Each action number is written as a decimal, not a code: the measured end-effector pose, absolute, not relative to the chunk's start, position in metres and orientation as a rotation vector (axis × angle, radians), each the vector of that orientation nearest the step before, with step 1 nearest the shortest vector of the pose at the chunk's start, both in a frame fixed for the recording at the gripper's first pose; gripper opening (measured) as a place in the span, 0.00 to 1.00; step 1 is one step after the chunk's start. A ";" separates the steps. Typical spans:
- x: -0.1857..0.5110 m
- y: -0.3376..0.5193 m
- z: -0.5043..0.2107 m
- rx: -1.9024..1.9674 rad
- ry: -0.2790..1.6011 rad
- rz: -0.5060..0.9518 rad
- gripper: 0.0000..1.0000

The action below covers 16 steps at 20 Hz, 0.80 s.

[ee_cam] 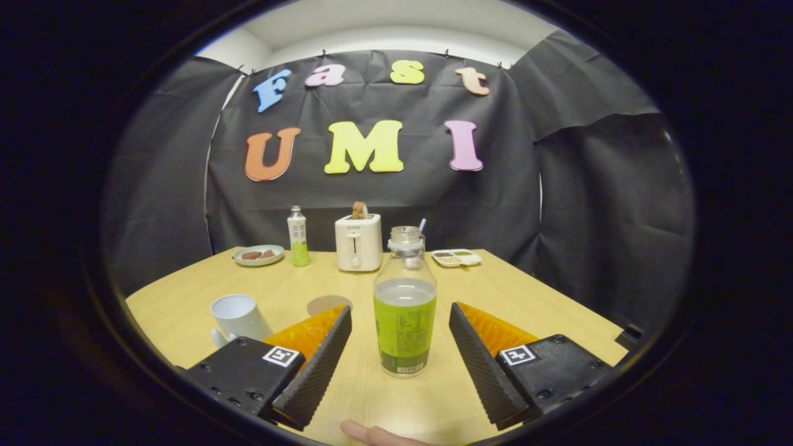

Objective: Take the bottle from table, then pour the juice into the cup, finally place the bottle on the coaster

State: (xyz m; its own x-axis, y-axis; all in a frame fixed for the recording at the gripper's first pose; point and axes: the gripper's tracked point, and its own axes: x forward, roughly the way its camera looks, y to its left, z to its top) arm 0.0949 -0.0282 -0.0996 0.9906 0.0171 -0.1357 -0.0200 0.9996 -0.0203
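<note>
Your tongs (pixel 400 316) stand wide apart: two wedge-shaped fingers (pixel 319 362), each with a ribbed, finely grooved inner face and a ridged outer flank. Each finger sits on a black, boxy mounting block with rounded corners and small screws near its edges. Each block carries a white square tag printed with a black pattern. Your fingertip (pixel 365 432), probably a thumb, is bare.

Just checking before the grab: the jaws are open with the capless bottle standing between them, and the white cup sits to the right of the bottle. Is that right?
One thing is wrong: the white cup sits to the left of the bottle, beside the left jaw, not to the right. The rest holds: the gripper has its jaws open with the capless bottle upright between them, untouched, as the gripper view shows.
</note>
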 end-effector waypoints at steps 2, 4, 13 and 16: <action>0.108 -0.035 -0.099 -0.031 0.137 0.007 1.00; 0.122 -0.042 -0.101 -0.028 0.142 -0.015 1.00; 0.149 -0.038 -0.109 0.016 0.183 0.028 0.99; 0.152 -0.038 -0.109 -0.004 0.178 0.022 0.94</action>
State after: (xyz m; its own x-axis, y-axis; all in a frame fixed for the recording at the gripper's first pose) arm 0.1517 -0.0375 -0.1093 0.9839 0.0219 -0.1772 -0.0226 0.9997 -0.0018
